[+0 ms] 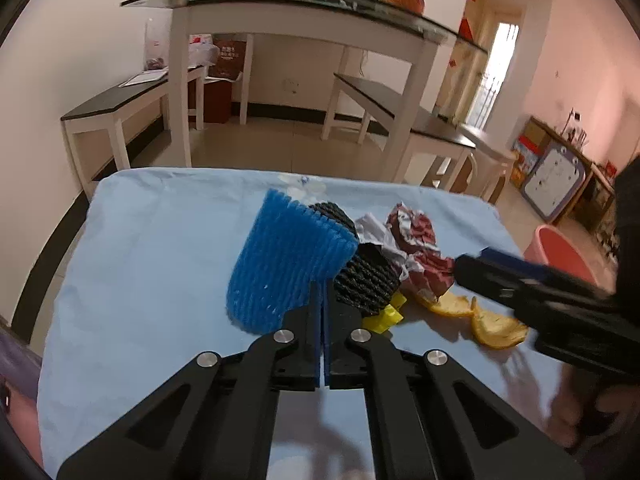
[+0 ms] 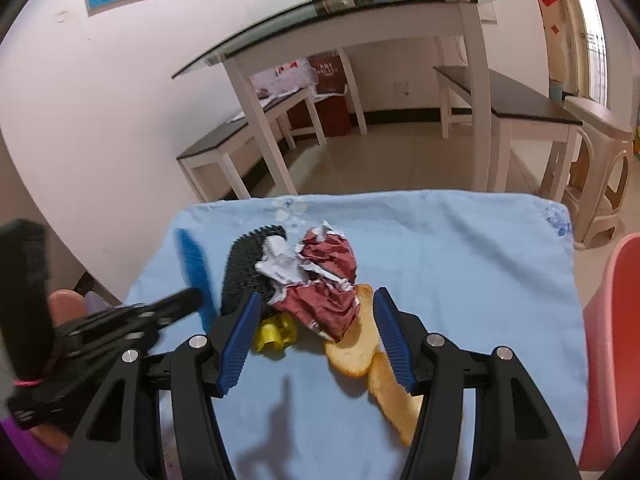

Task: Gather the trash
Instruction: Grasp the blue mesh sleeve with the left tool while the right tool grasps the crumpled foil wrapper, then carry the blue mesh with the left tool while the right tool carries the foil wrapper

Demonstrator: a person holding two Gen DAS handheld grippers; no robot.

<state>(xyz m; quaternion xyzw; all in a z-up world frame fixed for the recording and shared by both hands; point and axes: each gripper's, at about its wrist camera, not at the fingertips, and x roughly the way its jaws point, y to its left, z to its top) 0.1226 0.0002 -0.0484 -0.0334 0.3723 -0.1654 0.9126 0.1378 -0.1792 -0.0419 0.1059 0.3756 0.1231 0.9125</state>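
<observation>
The left gripper [image 1: 322,300], clenched, seemingly pinches the blue foam net [image 1: 286,264]; a thin hold could slip. The right gripper [image 2: 314,316], released, straddles the crumpled wrapper [image 2: 320,280]; closing may snag the orange peel [image 2: 352,344] at five o'clock.

The surface [image 2: 460,280] has a light blue cloth over it. Trash is bunched around the middle: blue foam net [image 1: 284,264], black foam net [image 1: 366,280], crumpled red-white wrapper [image 2: 324,280], yellow scrap [image 2: 276,334], with orange peels [image 2: 356,344] toward 5 o'clock.

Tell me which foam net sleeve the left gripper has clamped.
The blue foam net sleeve: its edge is pinched between the left gripper's closed fingers. The black one lies beside it, ungripped.
</observation>
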